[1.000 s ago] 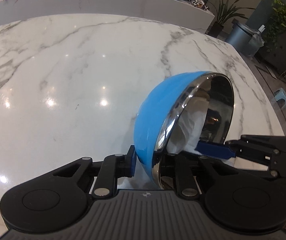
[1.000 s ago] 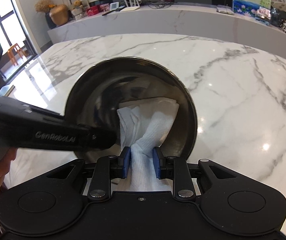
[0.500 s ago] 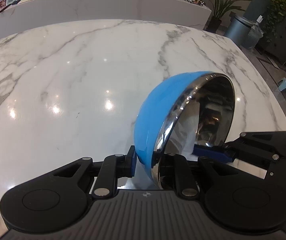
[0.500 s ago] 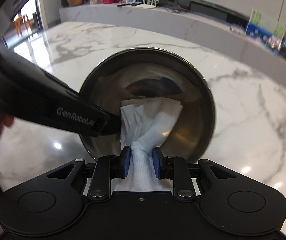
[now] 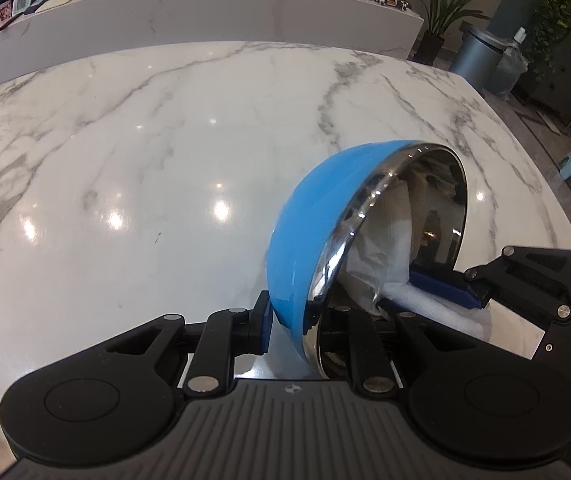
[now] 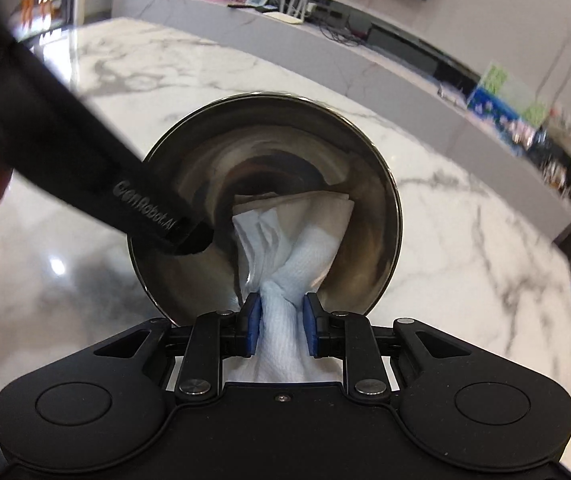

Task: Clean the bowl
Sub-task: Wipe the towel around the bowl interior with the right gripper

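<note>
Your left hand-held gripper (image 5: 291,330) clamped the bowl (image 5: 305,236) rim, jaws just easing wider, blue outside seen only there, your right hand-held gripper (image 6: 281,330) pinched the paper towel (image 6: 285,248), full steel inside its view alone, tilted over the desk (image 5: 145,160)

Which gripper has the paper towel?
The right gripper, pinching the white paper towel inside the bowl; the left gripper clamps the rim instead.

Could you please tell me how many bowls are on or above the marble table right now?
1. The blue bowl, steel inside, is tipped on edge above the marble table, its rim clamped by the left gripper. No other bowl shows in either view.
</note>
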A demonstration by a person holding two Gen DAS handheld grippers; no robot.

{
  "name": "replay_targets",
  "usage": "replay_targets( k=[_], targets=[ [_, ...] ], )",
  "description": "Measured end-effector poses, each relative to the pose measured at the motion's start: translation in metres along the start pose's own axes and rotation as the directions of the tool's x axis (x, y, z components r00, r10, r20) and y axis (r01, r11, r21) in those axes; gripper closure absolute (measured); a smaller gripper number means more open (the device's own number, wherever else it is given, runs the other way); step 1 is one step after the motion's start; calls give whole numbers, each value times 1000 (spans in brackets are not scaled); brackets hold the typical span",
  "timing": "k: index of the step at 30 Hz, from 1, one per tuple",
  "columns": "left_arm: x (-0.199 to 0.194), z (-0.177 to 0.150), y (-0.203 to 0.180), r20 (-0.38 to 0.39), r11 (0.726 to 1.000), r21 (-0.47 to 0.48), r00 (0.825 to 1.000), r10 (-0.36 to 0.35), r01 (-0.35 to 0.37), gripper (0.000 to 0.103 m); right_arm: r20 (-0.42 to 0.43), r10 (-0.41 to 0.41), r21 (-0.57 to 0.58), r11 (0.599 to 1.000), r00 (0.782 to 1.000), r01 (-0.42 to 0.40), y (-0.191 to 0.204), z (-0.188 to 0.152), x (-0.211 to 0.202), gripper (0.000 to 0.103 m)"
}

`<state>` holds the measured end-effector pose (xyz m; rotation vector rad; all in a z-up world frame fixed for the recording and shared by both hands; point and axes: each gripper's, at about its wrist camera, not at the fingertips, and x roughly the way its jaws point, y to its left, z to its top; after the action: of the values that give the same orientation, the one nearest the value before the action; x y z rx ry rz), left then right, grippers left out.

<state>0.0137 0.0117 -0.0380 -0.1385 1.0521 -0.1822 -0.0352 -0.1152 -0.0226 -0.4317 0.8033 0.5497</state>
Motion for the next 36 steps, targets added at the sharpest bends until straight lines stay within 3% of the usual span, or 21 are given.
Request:
replay_targets(
  k=[6, 10, 12, 15, 17, 21, 24, 28, 30, 34, 36],
  targets=[
    [10, -2, 5, -47, 996, -63, 996, -71, 68, 78, -1, 102, 194, 976, 995, -100, -23, -1, 6, 83],
    [11, -2, 7, -43, 995, -70, 996, -73, 70, 79, 11, 199, 329, 925, 980, -192, -39, -6, 8, 83],
    [10, -2, 8, -37, 995, -64, 996, -77, 74, 87, 23, 252, 397, 886, 967, -241, -48, -8, 9, 83],
    [8, -1, 5, -35, 997, -36, 997, -72, 71, 88, 30, 281, 430, 863, 959, -266, -50, -10, 8, 83],
    [8, 0, 1, -40, 998, -5, 997, -60, 60, 88, 23, 266, 396, 882, 964, -253, -46, -7, 8, 83],
    [7, 0, -4, -44, 999, 31, 998, -39, 41, 88, 3, 178, 224, 959, 984, -174, -26, 3, 5, 83],
    [7, 1, -3, -55, 999, 31, 998, -43, 44, 88, -4, 132, 152, 980, 991, -130, -20, 6, 5, 83],
    [6, 1, -2, -61, 998, 37, 997, -40, 42, 88, -2, 70, 88, 994, 998, -69, -12, 2, 2, 84],
    [5, 1, -3, -58, 998, 51, 998, -25, 28, 88, 13, 0, 14, 1000, 1000, 0, -2, -2, -1, 85],
    [3, 1, -5, -53, 997, 76, 999, 0, 4, 87, 61, -125, -158, 978, 990, 133, 20, -9, -4, 86],
    [3, 1, -5, -50, 997, 75, 999, 0, 4, 87, 67, -145, -202, 967, 987, 156, 27, -12, -2, 85]
  ],
)
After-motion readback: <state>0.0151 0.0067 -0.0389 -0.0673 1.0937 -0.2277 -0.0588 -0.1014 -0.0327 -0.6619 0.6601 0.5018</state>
